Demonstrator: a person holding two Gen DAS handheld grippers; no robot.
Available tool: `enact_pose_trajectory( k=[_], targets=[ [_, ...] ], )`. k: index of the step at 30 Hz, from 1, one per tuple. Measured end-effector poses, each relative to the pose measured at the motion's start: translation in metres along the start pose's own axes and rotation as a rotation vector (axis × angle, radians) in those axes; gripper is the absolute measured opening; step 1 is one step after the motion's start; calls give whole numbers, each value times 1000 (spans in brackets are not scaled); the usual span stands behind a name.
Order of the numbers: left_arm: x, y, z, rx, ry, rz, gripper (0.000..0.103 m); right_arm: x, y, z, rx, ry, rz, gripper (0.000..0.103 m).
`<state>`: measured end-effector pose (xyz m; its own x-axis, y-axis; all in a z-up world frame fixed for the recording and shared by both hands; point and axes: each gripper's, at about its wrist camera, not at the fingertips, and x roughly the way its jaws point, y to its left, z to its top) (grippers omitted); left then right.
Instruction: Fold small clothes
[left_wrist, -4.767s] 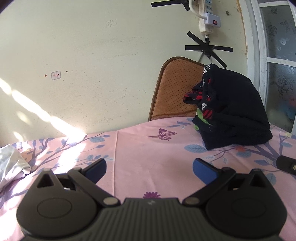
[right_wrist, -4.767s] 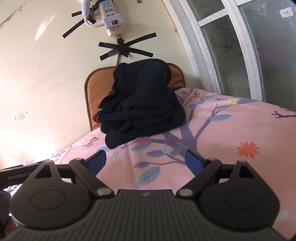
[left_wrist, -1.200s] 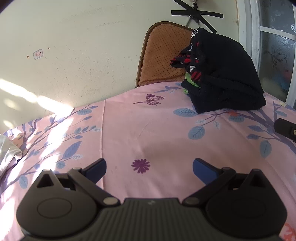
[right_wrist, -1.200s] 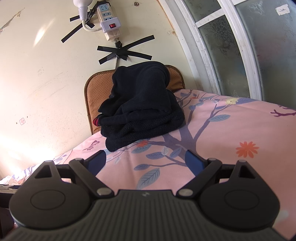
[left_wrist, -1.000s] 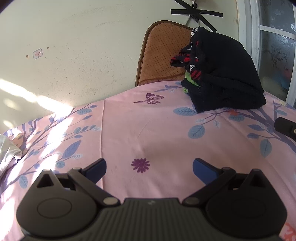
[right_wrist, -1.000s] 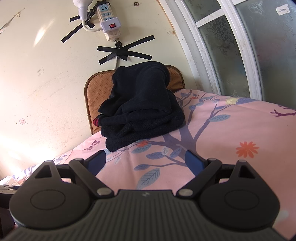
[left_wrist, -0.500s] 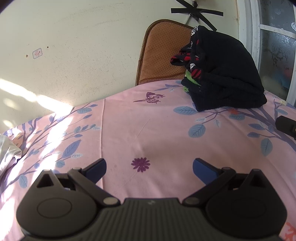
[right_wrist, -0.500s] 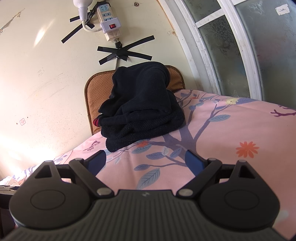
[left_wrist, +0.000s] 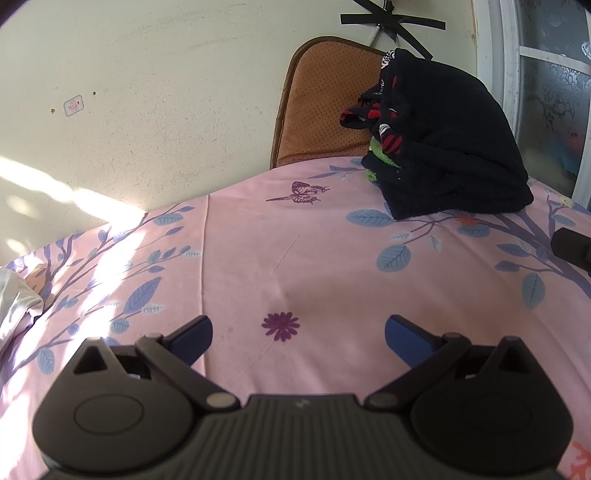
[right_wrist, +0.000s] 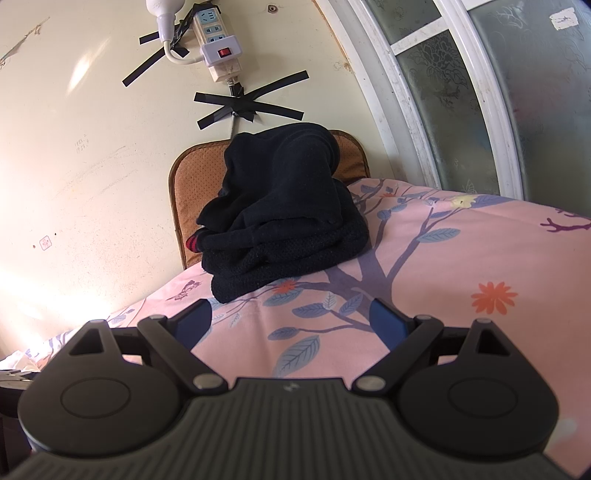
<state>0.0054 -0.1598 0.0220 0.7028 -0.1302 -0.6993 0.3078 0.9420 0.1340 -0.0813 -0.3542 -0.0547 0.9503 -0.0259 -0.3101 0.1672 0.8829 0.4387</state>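
Left claw (left_wrist: 297, 330) gaping, right claw (right_wrist: 290, 319) gaping (both empty), dark clothes pile (right_wrist: 280, 218) ahead on pink sheet (left_wrist: 332, 258)

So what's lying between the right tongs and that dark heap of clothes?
Nothing but bedsheet. In the right wrist view, only the pink sheet with its printed leaves and orange flower stretches from the open right tongs to the dark clothes pile.

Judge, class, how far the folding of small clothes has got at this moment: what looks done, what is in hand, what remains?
Done: dark clothes sit stacked in a pile by the orange cushion; whether all are neatly folded is unclear. In hand: nothing; the left gripper and right gripper are both open and empty above the pink sheet. Left: a white garment lies crumpled at the sheet's left edge.
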Motion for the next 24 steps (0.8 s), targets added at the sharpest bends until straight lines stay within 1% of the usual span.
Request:
enact_pose_trajectory(
  k=[24],
  targets=[
    [1,-1,0,17,15,-6,103,-1,1,0,2,-2,0,94]
  ],
)
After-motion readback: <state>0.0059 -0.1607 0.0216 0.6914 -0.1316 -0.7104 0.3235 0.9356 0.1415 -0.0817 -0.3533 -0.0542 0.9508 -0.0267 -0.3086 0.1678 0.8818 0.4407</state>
